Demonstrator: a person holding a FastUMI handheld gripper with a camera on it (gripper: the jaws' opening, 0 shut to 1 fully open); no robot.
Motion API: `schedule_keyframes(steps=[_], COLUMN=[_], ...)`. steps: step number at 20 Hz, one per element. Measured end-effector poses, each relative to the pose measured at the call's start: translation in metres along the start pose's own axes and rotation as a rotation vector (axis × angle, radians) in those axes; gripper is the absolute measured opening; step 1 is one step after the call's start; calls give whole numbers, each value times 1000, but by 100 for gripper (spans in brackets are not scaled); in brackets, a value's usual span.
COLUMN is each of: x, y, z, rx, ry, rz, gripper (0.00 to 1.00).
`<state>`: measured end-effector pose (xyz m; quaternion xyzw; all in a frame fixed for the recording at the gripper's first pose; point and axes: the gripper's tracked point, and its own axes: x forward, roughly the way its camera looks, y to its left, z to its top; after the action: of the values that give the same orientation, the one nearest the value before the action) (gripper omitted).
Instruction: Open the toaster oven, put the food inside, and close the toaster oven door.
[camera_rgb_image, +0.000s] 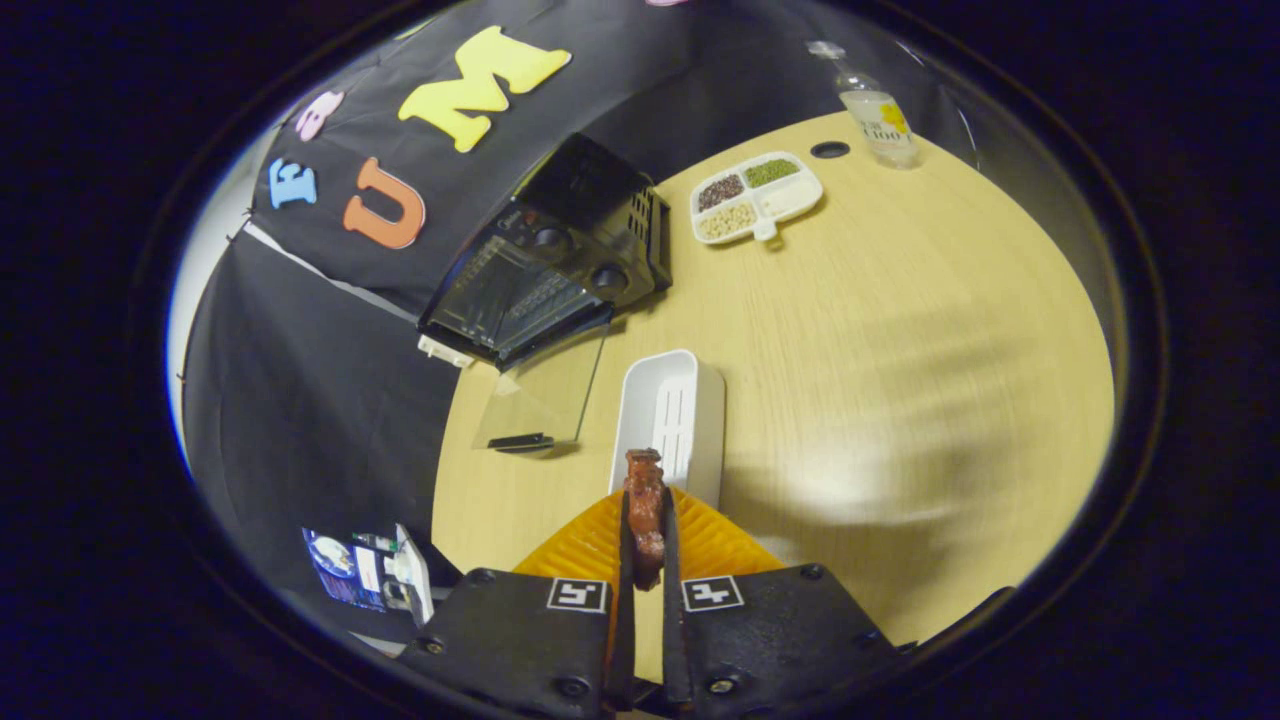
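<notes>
Gripper (646, 545): the two black fingers (620, 600) are drawn nearly together and are pressed on either side of a reddish-brown piece of food (645, 510), which is held upright between them, its top end projecting past the fingertips.

Orange ridged plate (590, 545): seen directly beneath the held food, flanking the fingers on both sides.

White rectangular tray (675, 405): placed just beyond the food, on the wooden table (900, 380).

Toaster oven (560, 255): black, set at the table's far edge, well beyond the food and to its left. Its glass door (545, 390) is folded down open toward the food, with the dark handle (520, 441) at the nearest edge, beside the white tray. Two knobs are visible on its front panel.

Divided white dish (757, 195): holding dark, green and pale grains in separate compartments, set far beyond the food, to the right of the oven.

Clear bottle (878, 110): standing past the dish, farthest from the food.
</notes>
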<state>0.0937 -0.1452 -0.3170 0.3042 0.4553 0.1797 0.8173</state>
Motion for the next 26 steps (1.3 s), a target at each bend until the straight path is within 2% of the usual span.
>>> schedule_keyframes(steps=[3, 6, 10, 14, 17, 21, 23, 26], x=[0, 20, 79, 145, 194, 232, 252, 269], y=[48, 91, 139, 180, 189, 194, 186, 186], z=[17, 38, 55, 73, 84, 103, 118, 136], rx=[19, 35, 136, 301, 398, 557, 593, 633], ry=[-71, -153, -243, -363, -461, -577, -645, -712], rz=[51, 93, 162, 252, 232, 261, 220, 209], gripper=[14, 14, 14, 14, 14, 14, 14, 14])
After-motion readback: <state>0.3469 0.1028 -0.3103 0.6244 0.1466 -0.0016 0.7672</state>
